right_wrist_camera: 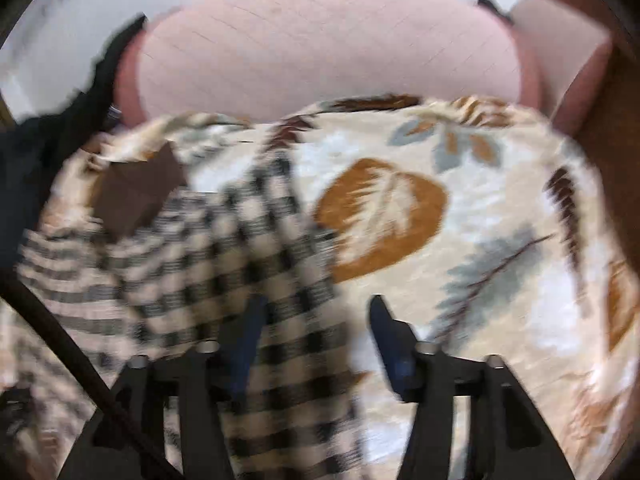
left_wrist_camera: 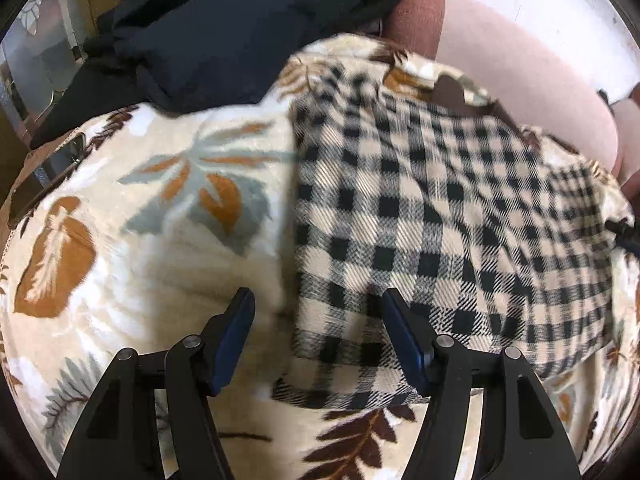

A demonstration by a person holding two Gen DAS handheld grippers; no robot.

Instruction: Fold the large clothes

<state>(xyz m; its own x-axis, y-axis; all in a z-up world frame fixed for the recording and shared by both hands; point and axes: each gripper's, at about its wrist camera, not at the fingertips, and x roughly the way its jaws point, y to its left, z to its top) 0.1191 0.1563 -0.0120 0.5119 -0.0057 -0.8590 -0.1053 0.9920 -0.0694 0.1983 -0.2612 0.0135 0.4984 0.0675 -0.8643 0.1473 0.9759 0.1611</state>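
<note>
A beige-and-black checked garment point(left_wrist_camera: 440, 216) lies flat on a cream blanket with leaf prints point(left_wrist_camera: 160, 200). Its brown collar point(left_wrist_camera: 452, 92) points to the far side. My left gripper point(left_wrist_camera: 316, 312) is open just above the garment's near left edge, with nothing between its blue pads. In the right wrist view the checked garment point(right_wrist_camera: 224, 264) lies left of centre, blurred, and a fold of it reaches up between the fingers of my right gripper point(right_wrist_camera: 316, 320), which is open. The brown collar point(right_wrist_camera: 136, 196) shows at the left.
A heap of dark navy clothes point(left_wrist_camera: 224, 40) lies at the far left of the blanket. A pink sofa backrest point(left_wrist_camera: 520, 60) rises behind; it also shows in the right wrist view point(right_wrist_camera: 328, 48). The leaf blanket point(right_wrist_camera: 460, 220) extends to the right of the garment.
</note>
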